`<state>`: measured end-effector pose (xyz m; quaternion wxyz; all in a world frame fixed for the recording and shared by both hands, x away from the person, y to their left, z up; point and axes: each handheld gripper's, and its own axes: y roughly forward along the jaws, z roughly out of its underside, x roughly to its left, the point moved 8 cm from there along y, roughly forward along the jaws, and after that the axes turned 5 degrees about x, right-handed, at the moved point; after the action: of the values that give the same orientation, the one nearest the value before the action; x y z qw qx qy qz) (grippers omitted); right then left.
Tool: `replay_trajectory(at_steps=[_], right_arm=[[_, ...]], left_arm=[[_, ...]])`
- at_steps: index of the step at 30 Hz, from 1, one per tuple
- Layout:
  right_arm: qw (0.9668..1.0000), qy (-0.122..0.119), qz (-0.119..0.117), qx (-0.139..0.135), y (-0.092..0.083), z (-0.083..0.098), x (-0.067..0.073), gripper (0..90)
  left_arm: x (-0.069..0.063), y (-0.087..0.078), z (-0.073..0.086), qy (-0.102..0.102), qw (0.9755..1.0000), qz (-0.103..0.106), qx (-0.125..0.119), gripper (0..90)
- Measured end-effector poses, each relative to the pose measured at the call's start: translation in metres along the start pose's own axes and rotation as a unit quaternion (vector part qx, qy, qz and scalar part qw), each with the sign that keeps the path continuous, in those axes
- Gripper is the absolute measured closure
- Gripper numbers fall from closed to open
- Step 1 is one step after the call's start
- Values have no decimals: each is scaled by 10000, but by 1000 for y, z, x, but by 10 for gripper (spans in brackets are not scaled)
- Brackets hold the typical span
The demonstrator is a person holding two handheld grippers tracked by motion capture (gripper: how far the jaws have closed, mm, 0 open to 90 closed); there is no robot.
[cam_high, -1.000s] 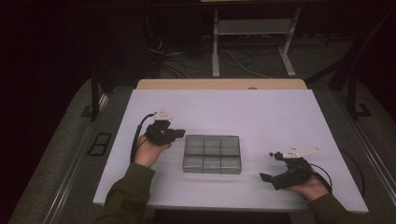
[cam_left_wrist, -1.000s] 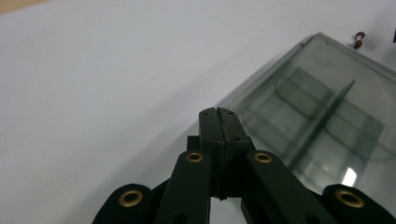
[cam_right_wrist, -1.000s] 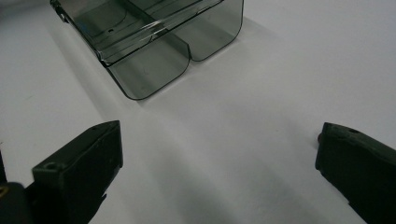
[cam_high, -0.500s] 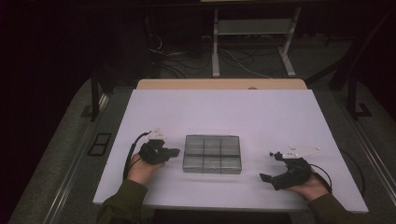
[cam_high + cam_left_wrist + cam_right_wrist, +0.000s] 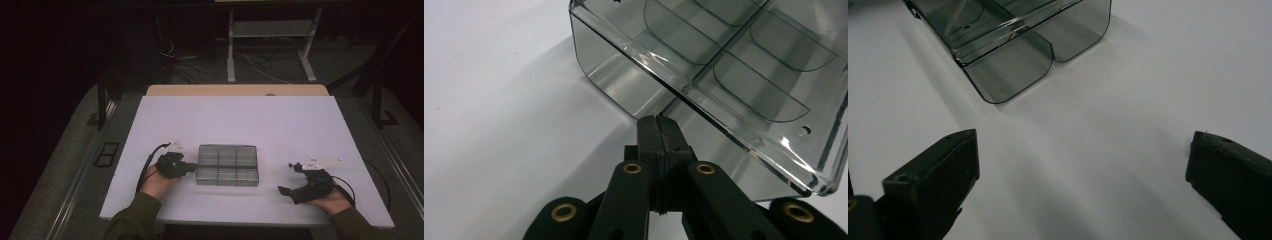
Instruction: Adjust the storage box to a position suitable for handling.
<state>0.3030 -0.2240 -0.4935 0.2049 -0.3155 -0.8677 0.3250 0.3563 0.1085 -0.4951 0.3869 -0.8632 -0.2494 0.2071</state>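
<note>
A: Item one, nearest edge. Left gripper, held in the person's left hand, low over the white worktop. Fingers?

B: Clenched, pad against pad, nothing between them. In the left gripper view the tips sit just at the near side wall of the compartment box; contact cannot be told for certain.

A: Item two. Right gripper, in the right hand, near the front right of the worktop.

B: Fingers released, spread wide, bare worktop between them. In the right gripper view the box lies ahead, well apart from the tips.

A: Item three. The compartment box.

B: Smoky clear plastic, rectangular, divided into six cells in two rows of three. It lies flat on the worktop, centre front, between the two grippers: just beside the left one, well apart from the right. The cells appear empty.

A: Item four, farther back.

B: A pale wooden strip along the far edge of the worktop. Beyond it, the dark floor, loose cables and a grey metal stand.
</note>
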Motion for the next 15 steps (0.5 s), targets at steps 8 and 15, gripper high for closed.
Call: replay_trajectory(at_steps=[8,15], right_arm=[[10000,2,-3,3,0,0,0,4],[10000,4,-17,9,0,0,0,4]], left_arm=[[-10,10,-8,198,9997,109,-8,896],[-16,18,-16,287,9995,149,-28,895]])
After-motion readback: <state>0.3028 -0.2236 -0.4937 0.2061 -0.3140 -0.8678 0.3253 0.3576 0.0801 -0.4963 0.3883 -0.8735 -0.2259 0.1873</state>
